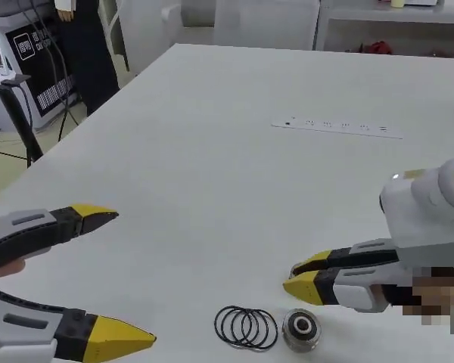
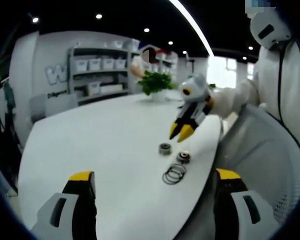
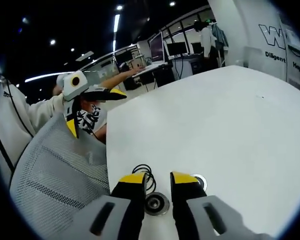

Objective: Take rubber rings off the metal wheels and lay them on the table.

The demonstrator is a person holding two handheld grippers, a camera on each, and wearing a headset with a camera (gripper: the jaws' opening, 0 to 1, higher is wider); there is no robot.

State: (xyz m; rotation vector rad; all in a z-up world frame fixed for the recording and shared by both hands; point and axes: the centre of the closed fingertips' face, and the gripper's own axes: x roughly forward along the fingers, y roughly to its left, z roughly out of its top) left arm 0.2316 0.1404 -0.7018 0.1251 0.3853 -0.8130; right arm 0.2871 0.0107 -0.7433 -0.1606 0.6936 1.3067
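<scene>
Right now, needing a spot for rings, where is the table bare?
Bare: the table between the power strip and the right gripper, and between left gripper and rubber rings. Crowded: the near edge by rings and metal wheel.

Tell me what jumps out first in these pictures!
The bright yellow fingers: the left gripper gapes wide at the left, and the right gripper points in from the right with fingers nearly together. Near the front edge of the white table lies a bunch of black rubber rings, right beside a shiny metal wheel.

The white table (image 1: 212,151) bears rubber rings (image 1: 247,327), metal wheels (image 2: 183,157) and a power strip (image 1: 337,127).
</scene>
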